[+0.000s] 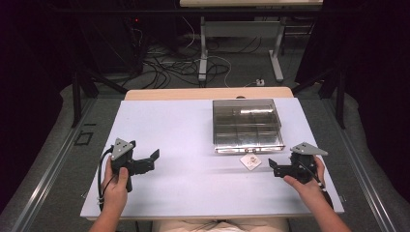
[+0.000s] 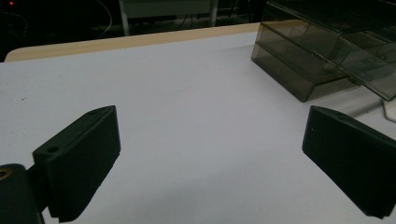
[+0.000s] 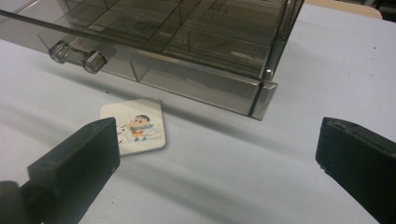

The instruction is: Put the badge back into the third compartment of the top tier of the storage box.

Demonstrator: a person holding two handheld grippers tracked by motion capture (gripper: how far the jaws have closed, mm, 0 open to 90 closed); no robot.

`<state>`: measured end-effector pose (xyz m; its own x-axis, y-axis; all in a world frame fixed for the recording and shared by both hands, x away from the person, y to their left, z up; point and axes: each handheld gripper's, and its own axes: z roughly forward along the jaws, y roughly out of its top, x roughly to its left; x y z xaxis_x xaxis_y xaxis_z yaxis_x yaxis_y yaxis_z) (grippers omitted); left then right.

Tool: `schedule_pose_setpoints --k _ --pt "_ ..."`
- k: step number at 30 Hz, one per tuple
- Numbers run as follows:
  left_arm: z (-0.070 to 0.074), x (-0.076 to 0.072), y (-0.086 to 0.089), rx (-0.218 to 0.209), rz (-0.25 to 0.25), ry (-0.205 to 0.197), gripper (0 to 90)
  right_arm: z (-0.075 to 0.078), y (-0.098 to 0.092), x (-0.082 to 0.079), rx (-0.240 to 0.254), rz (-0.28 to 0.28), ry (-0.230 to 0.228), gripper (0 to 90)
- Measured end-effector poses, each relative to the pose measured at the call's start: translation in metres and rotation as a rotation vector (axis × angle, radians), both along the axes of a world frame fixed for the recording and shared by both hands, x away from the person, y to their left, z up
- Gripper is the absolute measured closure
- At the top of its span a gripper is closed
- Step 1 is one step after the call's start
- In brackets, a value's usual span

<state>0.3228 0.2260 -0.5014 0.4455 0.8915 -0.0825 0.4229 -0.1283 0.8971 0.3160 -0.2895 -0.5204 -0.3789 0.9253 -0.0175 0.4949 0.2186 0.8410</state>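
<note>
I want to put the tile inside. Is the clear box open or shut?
Cannot tell. The box shows its compartments through clear plastic, so a shut clear lid would look the same.

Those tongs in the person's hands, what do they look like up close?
Each is a black hand-held tool. The left tongs and right tongs end in two flat black jaws with finely ribbed pads. A grey three-cornered plate sits on top of each, and black cables trail from them. The forearms are bare, no sleeves showing.

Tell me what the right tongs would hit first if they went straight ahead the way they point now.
Probably the front wall of the smoky clear compartment box. The right tongs stand open and empty; the cartoon tile lies left of the line, near the left jaw. Depth is uncertain.
</note>
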Motion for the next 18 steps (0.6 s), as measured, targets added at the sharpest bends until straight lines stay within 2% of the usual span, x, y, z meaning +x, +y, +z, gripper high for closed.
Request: schedule_pose_setpoints --k 9,14,18 --pt "0.001 -0.002 -0.002 0.029 -0.015 -0.019 4.6 0.000 0.009 -0.002 -0.001 0.038 0.015 0.0" --pt "0.000 -0.002 -0.003 0.022 -0.015 -0.013 5.1 -0.002 0.014 -0.002 0.000 0.054 0.026 0.0" --pt "0.000 -0.003 -0.004 0.024 -0.014 -0.007 5.4 -0.003 0.017 -0.001 -0.015 0.089 0.038 0.6"
